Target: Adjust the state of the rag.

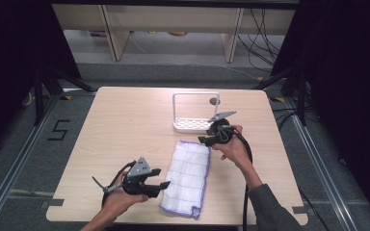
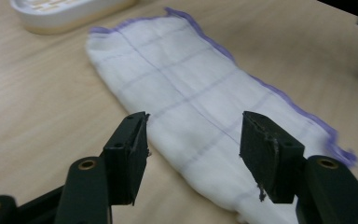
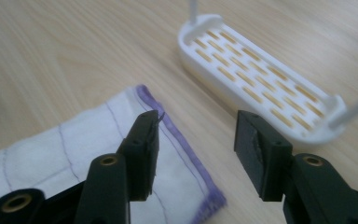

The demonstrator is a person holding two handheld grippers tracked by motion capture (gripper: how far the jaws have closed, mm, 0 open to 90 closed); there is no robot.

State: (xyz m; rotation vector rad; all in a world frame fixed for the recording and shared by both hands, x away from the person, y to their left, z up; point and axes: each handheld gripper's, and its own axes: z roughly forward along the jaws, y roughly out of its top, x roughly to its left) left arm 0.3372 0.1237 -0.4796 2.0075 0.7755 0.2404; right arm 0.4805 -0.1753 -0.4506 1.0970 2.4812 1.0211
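Observation:
A white cloth with purple checks and a purple hem lies folded lengthwise on the wooden table. At its near left edge my left gripper hovers open, nothing between the jaws. In the left gripper view the cloth stretches away under the left gripper. My right gripper is open beside the cloth's far right corner. In the right gripper view that hemmed corner lies below the right gripper, not gripped.
A white slotted rack with a tall wire frame stands just beyond the cloth, close to the right gripper; the rack is also near in the right gripper view. The table's left half is bare wood.

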